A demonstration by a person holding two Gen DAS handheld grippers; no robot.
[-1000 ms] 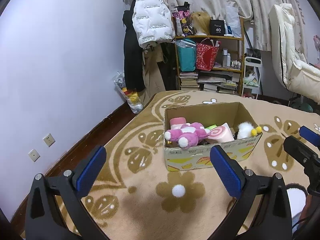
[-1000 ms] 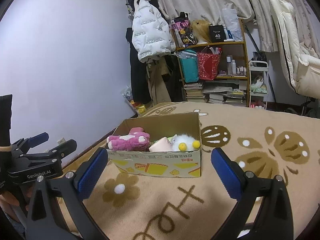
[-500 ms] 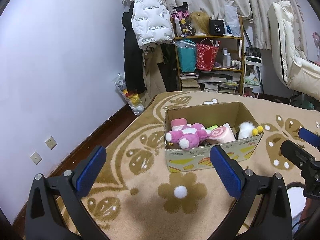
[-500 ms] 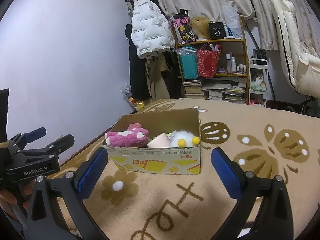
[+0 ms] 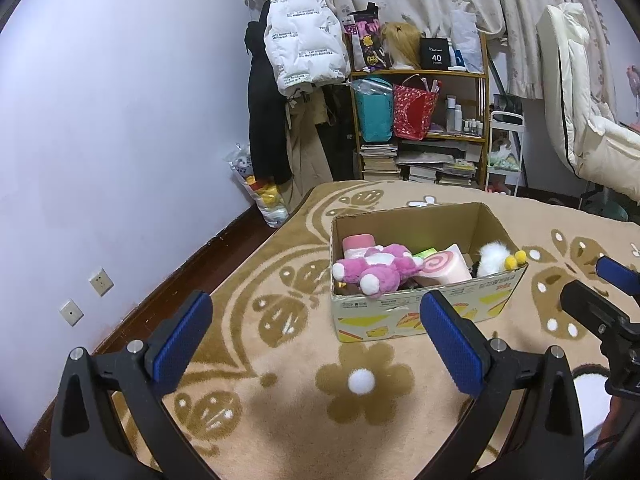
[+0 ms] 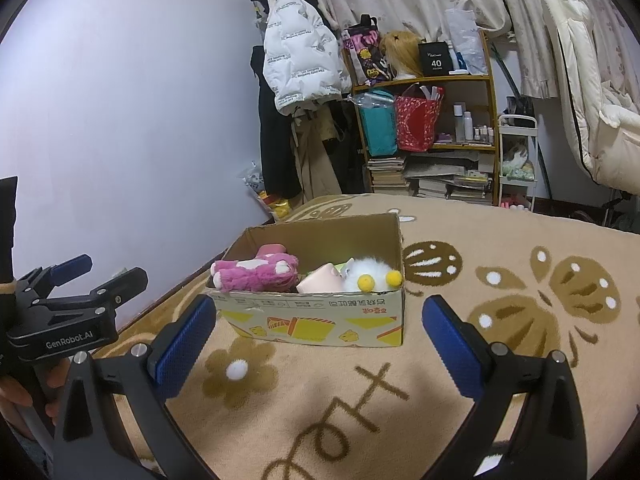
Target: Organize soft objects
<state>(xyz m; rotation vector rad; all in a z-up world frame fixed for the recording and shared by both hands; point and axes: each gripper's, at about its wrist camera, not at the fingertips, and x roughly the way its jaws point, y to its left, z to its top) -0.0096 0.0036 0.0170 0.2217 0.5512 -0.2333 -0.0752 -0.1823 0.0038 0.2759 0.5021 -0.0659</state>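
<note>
Beige carpet [image 5: 280,400] with brown flowers and butterflies covers the floor of this cluttered bedroom, and on it sits an open cardboard box [image 5: 424,316] already loaded with soft things: a pink plush toy [image 5: 376,268] lolling over the near edge, a pink swirl-patterned cushion [image 5: 444,266] beside it, and a white fluffy toy [image 5: 494,256] with yellow pompoms at the right end.

Over the last second very little has moved. Both views have crept slightly, the box sitting a touch lower and nearer in the right wrist view than it did, so the person seems to be easing toward it or settling rather than reaching. Nothing in the box has shifted.

The left hand-held gripper [image 5: 316,344] hangs spread wide and empty over the carpet short of the box. The right hand-held gripper [image 6: 320,340] is likewise released, with nothing between its blue pads [image 6: 184,340].

No loose soft object shows on the carpet, so I judge the collecting either finished or paused, with the next pick yet to be chosen.
</note>
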